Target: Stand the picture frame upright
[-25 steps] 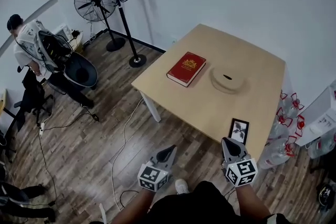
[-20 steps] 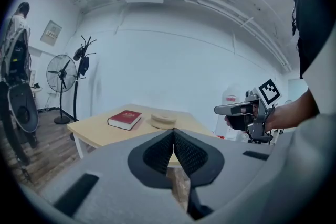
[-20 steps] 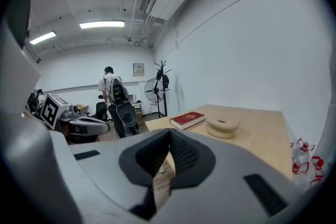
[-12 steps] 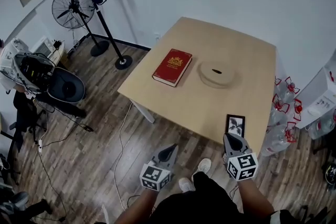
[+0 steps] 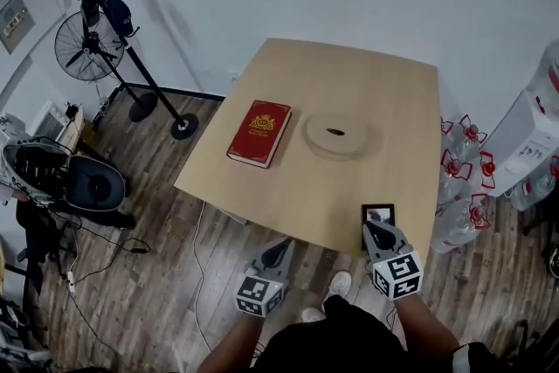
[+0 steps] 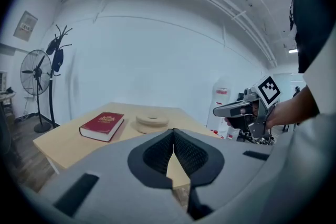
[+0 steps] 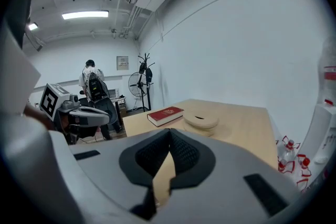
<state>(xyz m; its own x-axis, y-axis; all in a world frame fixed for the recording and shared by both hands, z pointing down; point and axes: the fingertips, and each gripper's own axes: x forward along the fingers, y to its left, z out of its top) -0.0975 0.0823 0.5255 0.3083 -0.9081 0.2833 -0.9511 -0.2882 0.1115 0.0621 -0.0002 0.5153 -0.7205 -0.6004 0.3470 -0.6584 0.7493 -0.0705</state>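
The black picture frame (image 5: 378, 213) lies flat at the front right corner of the wooden table (image 5: 393, 100). My right gripper (image 5: 376, 228) is shut and empty, its tip over the frame's near edge; whether it touches the frame is unclear. In the right gripper view the jaws (image 7: 169, 131) meet and hide the frame. My left gripper (image 5: 283, 245) hangs over the floor just off the table's front edge, shut with nothing in it (image 6: 173, 132). A red book (image 5: 259, 132) and a round wooden disc (image 5: 336, 135) lie mid-table.
A coat stand (image 5: 131, 57) and a fan (image 5: 80, 46) stand left of the table. Water bottles (image 5: 463, 179) crowd the floor at its right. A chair with a bag (image 5: 61, 179) and cables sit at far left. A person (image 7: 90, 78) stands far back.
The view has swung left and closer to the table. My right gripper has come forward from just short of the frame to over its near edge. Both grippers stay shut.
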